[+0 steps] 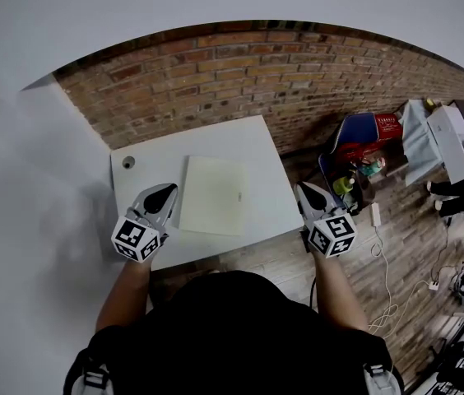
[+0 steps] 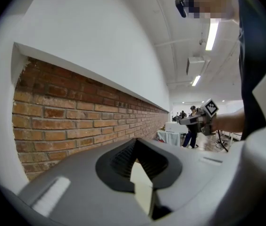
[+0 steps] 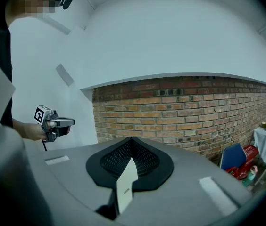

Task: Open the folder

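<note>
Grey left tongs (image 1: 163,194) and right tongs (image 1: 308,194), both closed, flank the folder (image 1: 214,194), nearly level.

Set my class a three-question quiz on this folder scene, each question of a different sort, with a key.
1. True or false: the folder lies closed on the white table.
2. In the head view, the folder sits: A) between the left gripper and the right gripper; B) left of both; C) right of both.
3. Fill in: both grippers' jaws are ____, holding nothing.
Key: 1 true; 2 A; 3 shut.
</note>
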Tool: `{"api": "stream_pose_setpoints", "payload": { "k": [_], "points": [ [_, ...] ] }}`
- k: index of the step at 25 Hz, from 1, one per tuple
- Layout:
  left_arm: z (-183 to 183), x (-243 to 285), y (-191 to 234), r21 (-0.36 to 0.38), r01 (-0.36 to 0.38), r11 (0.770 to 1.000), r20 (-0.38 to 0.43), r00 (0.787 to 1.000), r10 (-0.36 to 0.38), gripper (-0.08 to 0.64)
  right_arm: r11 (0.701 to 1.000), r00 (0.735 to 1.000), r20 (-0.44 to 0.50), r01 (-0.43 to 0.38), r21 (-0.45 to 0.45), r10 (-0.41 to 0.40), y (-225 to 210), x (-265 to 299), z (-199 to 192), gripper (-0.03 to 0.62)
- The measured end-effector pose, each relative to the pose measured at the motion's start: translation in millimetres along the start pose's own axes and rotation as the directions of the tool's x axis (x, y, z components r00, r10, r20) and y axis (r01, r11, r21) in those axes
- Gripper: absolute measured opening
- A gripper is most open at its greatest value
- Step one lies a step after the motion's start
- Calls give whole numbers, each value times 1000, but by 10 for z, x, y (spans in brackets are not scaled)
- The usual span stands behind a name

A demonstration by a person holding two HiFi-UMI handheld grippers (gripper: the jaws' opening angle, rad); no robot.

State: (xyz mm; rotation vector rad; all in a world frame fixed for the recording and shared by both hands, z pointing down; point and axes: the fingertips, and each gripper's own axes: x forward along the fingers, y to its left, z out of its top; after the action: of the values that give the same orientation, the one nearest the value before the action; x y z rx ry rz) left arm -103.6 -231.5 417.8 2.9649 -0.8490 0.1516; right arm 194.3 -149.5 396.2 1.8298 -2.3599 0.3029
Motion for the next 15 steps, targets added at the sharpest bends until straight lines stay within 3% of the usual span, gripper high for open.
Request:
{"api": "stream_pose_setpoints", "payload": {
  "k": [15],
  "points": [
    [-70, 265, 336, -5, 20, 1000, -34, 999, -20, 3, 999, 999, -32, -34, 20, 35, -48, 502, -79, 2]
  ]
}}
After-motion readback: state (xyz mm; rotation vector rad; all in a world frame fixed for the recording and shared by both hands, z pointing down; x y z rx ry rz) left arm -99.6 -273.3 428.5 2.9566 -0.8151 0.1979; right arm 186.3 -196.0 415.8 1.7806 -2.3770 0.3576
